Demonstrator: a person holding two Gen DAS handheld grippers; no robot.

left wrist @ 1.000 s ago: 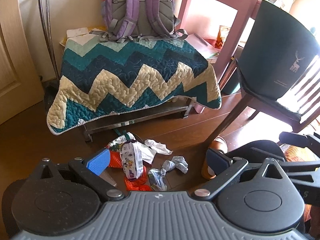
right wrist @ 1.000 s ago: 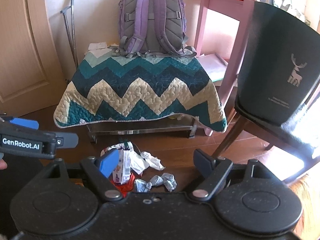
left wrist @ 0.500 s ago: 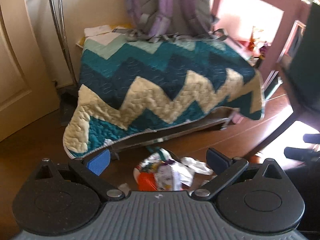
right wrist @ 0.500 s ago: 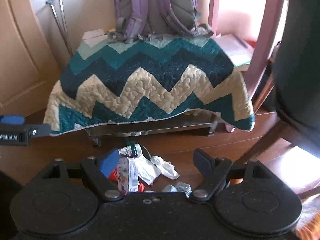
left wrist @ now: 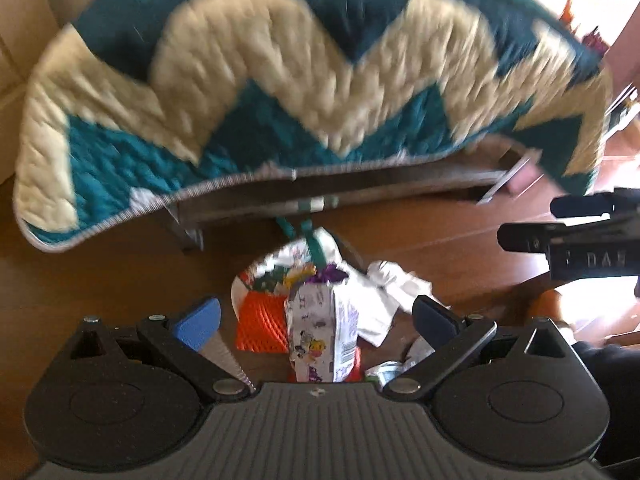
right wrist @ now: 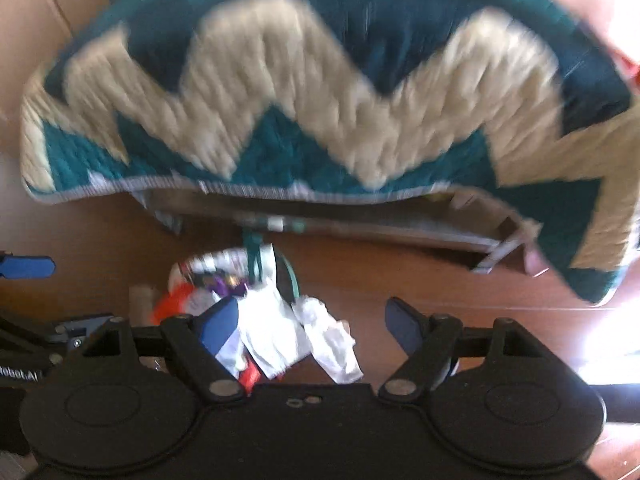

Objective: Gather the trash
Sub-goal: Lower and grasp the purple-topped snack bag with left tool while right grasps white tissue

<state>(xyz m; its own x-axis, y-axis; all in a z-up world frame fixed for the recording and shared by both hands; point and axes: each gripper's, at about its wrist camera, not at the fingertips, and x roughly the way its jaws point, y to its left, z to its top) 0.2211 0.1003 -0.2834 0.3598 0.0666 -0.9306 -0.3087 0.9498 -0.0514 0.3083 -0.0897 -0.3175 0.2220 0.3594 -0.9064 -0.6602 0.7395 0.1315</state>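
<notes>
A pile of trash lies on the brown wooden floor in front of a quilt-covered bench. In the left wrist view a printed snack wrapper (left wrist: pixel 322 332) stands upright between my fingers, with orange mesh (left wrist: pixel 260 326), white crumpled paper (left wrist: pixel 400 280) and a foil scrap (left wrist: pixel 386 372) around it. My left gripper (left wrist: pixel 316 318) is open, just above the pile. In the right wrist view my right gripper (right wrist: pixel 312 322) is open over white crumpled paper (right wrist: pixel 332 340) and a white wrapper (right wrist: pixel 268 328). The right gripper's side (left wrist: pixel 580 240) shows at the right of the left wrist view.
A teal, navy and cream zigzag quilt (left wrist: pixel 300 80) hangs over a low bench (left wrist: pixel 340 196) directly behind the pile; it also fills the right wrist view (right wrist: pixel 320 100). A wooden door (left wrist: pixel 24 40) is at the left. Sunlight hits the floor (left wrist: pixel 592 304) at the right.
Both grippers have moved forward and down toward the trash pile. The backpack, pink table and chair have left both views, and the quilt now fills them. Both stay open.
</notes>
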